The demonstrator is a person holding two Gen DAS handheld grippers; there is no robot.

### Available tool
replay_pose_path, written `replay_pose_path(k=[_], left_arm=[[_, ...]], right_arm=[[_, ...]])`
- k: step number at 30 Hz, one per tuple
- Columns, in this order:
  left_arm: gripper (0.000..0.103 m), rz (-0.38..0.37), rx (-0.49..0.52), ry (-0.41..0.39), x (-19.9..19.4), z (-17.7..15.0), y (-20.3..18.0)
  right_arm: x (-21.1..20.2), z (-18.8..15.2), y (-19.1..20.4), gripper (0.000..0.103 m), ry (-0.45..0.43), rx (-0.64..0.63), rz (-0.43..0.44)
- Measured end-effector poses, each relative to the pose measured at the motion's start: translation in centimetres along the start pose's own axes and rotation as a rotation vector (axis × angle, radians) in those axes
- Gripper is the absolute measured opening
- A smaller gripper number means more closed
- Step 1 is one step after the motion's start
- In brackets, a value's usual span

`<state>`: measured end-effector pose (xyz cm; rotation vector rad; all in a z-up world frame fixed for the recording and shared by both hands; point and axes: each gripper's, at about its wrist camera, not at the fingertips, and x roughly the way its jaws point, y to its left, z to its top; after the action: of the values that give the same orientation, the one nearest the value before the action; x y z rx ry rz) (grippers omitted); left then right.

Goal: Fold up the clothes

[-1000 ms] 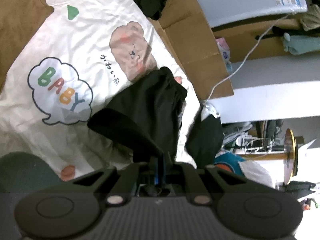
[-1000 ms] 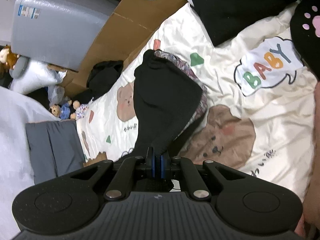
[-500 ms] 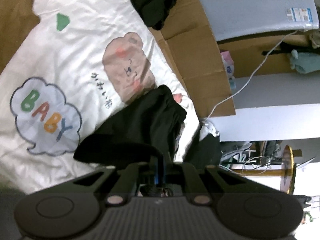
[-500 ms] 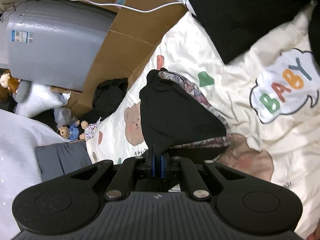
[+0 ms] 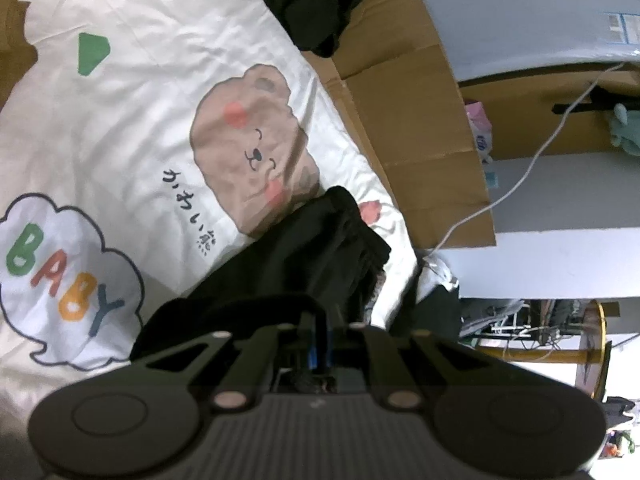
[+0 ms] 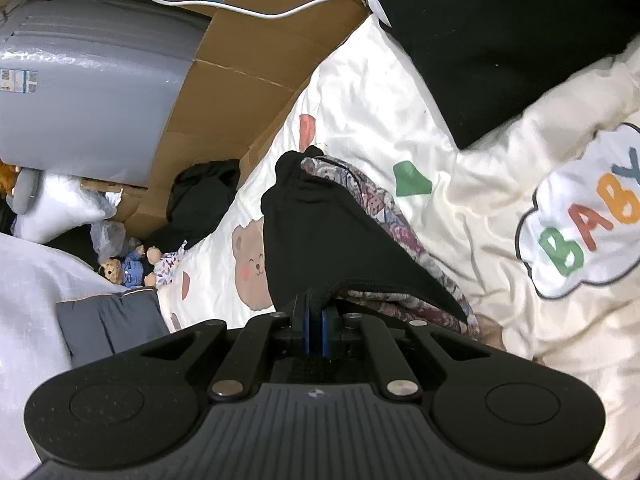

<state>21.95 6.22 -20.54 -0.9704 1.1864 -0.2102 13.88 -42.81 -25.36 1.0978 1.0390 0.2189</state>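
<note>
1. Left wrist view: the left gripper (image 5: 319, 344) has its blue-padded fingers pressed together on a hem of the black garment (image 5: 304, 256), a soft matte knit. The cloth runs forward from the jaws in a long draped fold to a gathered, ribbed end that rests on the cream bedsheet (image 5: 152, 92).
2. The sheet is smooth, lightly creased cotton printed with a brown bear (image 5: 256, 148), a green shape and a cloud outline reading "BABY" (image 5: 60, 280). Beside it stand flat brown cardboard (image 5: 420, 120) and a glossy grey case (image 5: 520, 12); a thin white cable (image 5: 532, 160) curves across them. A crumpled black heap (image 5: 308, 0) lies at the sheet's far edge.
3. Right wrist view: the right gripper (image 6: 315, 330) likewise pinches the black garment (image 6: 324, 240) tight at its stitched edge, which stretches into a taut triangle. Under it shows a floral patterned fabric (image 6: 384, 216), lying on the sheet (image 6: 460, 200).
4. A black pillow-like slab (image 6: 500, 40) rests on the sheet farther off; small stuffed bears (image 6: 128, 268) sit by a grey cushion (image 6: 108, 324).
</note>
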Motion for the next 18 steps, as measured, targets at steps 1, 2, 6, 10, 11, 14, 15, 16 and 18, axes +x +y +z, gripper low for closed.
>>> replay_pose_path(k=[1, 2, 6, 10, 11, 14, 15, 16, 18], left_arm=[[0.004, 0.001, -0.001, 0.0, 0.0, 0.1, 0.0], [0.004, 0.003, -0.002, -0.001, 0.4, 0.4, -0.1], [0.004, 0.011, -0.011, -0.001, 1.8, 1.5, -0.4], [0.004, 0.017, -0.023, 0.0, 3.3, 2.6, -0.4], [0.004, 0.02, -0.025, 0.001, 3.6, 3.0, -0.5], [0.005, 0.025, -0.027, 0.004, 4.4, 3.6, -0.6], [0.005, 0.028, -0.028, 0.005, 4.8, 3.8, -0.5], [0.005, 0.032, -0.03, 0.007, 5.1, 4.0, -0.4], [0.005, 0.041, -0.034, 0.01, 5.8, 4.4, -0.3]], right_arm=[[0.3, 0.4, -0.1, 0.006, 0.003, 0.001, -0.001], [0.6, 0.7, -0.2, 0.006, 0.005, 0.002, -0.002], [1.7, 1.9, -0.5, 0.006, 0.012, 0.001, -0.008], [3.0, 3.1, -1.0, 0.006, 0.018, 0.014, -0.012], [3.3, 3.4, -1.2, 0.006, 0.02, 0.017, -0.015], [4.3, 4.1, -1.6, 0.006, 0.028, 0.026, -0.024], [4.7, 4.4, -1.7, 0.006, 0.031, 0.029, -0.027], [5.0, 4.7, -1.9, 0.006, 0.033, 0.034, -0.028], [5.6, 5.2, -2.2, 0.006, 0.035, 0.039, -0.031]])
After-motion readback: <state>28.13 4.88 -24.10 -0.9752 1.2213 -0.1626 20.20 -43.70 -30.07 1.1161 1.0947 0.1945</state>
